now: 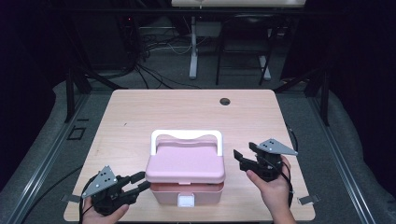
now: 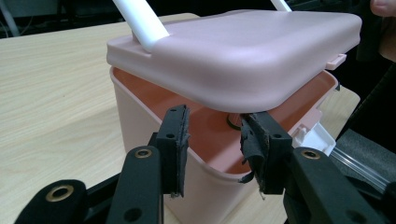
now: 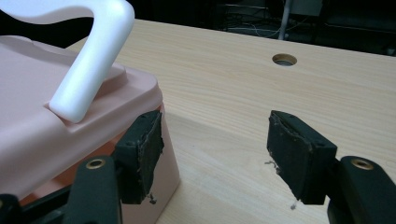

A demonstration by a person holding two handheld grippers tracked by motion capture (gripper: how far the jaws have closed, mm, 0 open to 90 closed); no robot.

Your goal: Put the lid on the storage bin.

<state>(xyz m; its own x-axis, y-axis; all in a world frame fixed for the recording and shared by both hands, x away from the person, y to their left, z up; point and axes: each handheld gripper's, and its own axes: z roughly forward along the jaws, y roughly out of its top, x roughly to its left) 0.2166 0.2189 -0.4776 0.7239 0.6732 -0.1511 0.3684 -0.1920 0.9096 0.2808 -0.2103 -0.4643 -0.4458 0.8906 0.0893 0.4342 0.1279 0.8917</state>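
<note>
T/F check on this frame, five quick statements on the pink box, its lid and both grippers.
1. The lid of the pink box is raised at the front, leaving a gap. True.
2. The white handle lies flat on the table. False: it stands up on the lid.
3. The left gripper sits at the box's front left corner, jaws open. True.
4. The right gripper is clamped on the handle. False: its jaws are open beside the box, holding nothing.
5. The table has a round hole near its far edge. True.
</note>
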